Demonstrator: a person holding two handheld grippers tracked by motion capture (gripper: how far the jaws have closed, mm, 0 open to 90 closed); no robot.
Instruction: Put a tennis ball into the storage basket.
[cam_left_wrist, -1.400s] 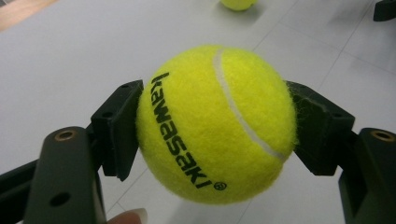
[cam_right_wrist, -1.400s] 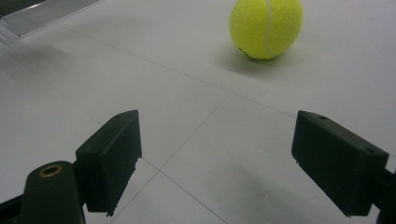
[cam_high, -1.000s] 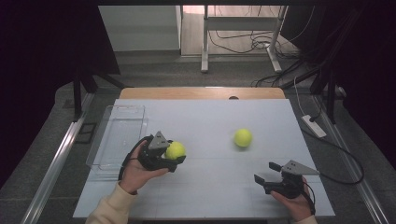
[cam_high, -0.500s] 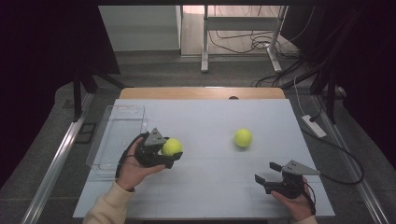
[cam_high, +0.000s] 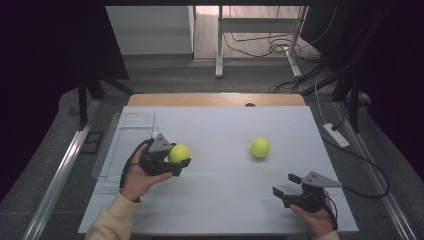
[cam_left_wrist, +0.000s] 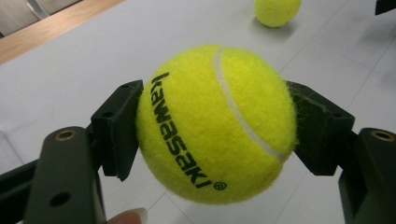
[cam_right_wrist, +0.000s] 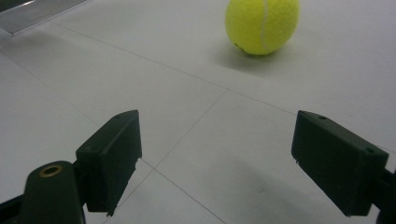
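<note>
The held ball (cam_left_wrist: 215, 123) is a fuzzy yellow-green tennis ball with a white curved seam and black "kawasaki" lettering. Being round, it has no long axis; in the left gripper view the lettering runs from 11 o'clock down to 5 o'clock, and the seam curves from 12 toward 4 o'clock. The left gripper (cam_high: 172, 157) pinches it by its 2 sides, lifted off the table (cam_high: 220, 200) just beside a clear tray (cam_high: 117, 145) at its 9 o'clock. A 2nd ball (cam_high: 260, 147) lies on the table at the held ball's 3 o'clock. The right gripper (cam_high: 287, 184) rests near the table's front edge, jaws spread with nothing between them.
</note>
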